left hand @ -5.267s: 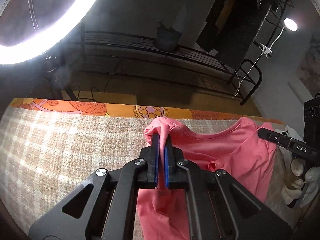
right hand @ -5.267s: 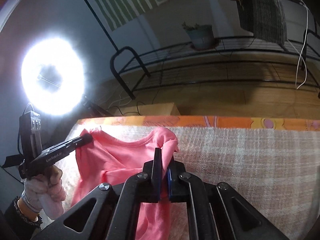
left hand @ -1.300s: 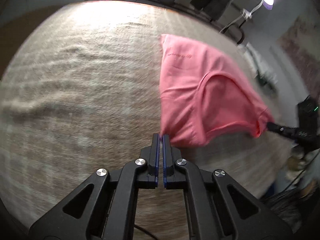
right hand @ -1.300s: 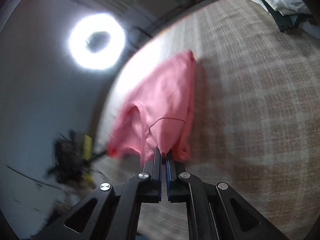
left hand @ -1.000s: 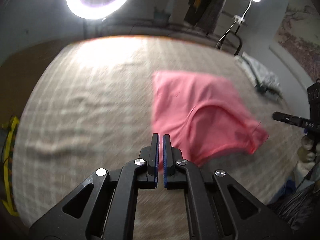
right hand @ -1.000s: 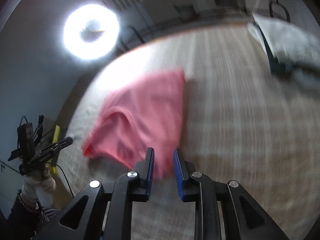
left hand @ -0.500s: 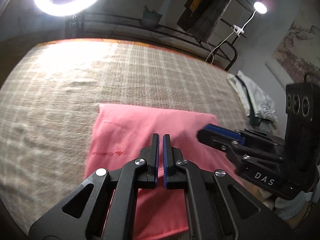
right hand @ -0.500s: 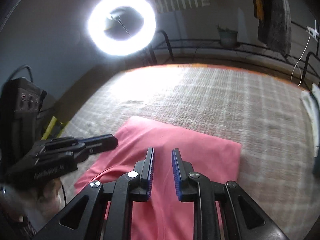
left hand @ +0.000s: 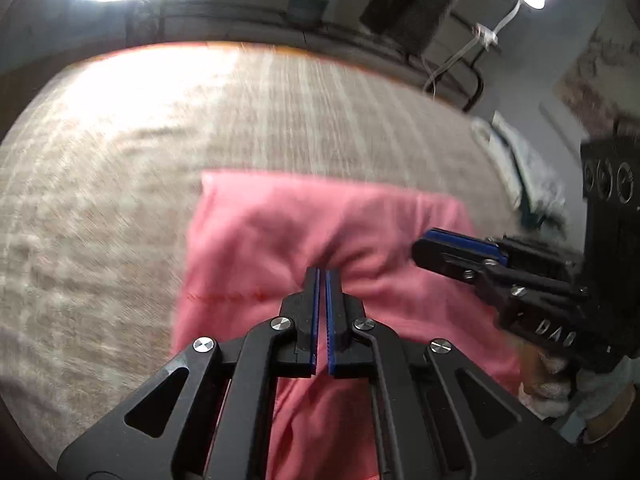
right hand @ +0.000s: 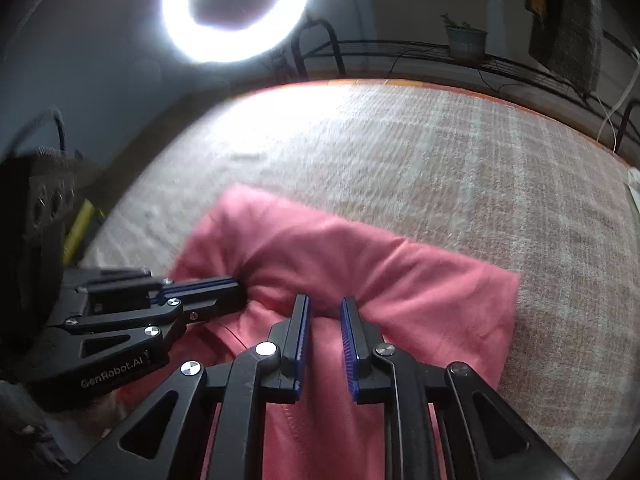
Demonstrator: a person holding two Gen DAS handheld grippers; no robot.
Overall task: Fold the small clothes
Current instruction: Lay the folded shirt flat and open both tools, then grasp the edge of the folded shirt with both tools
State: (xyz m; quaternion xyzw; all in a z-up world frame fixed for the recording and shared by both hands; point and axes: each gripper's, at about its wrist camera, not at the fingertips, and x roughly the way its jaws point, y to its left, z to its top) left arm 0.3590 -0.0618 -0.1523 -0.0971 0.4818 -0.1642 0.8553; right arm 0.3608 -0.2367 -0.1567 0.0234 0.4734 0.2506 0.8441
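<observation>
- Right now the pink knit cotton garment [left hand: 320,232] lies folded on the beige plaid woven bedcover [left hand: 120,152], its fold edge on the far side, both tools over its near half.
- Left gripper [left hand: 322,276]: jaws fully closed, nothing between the pads; tips press down into the cloth and dimple it.
- Right gripper [right hand: 324,306]: jaws stand slightly apart and have just been closing; tips sit on the cloth, a small ridge bunches at them, but whether the pads pinch it I cannot tell.
- Judgement: smoothing or pinning the fold before the next one.
- Risk: closed left tips dragging sideways would rake the top layer and skew the fold.
- Risk: right jaws may nip one layer only, so a lift would peel the fold open.
- Risk: tools are close together; converging moves could clash.
- Far-right pile of pale folded clothes [left hand: 516,160] is well apart, no issue.
</observation>
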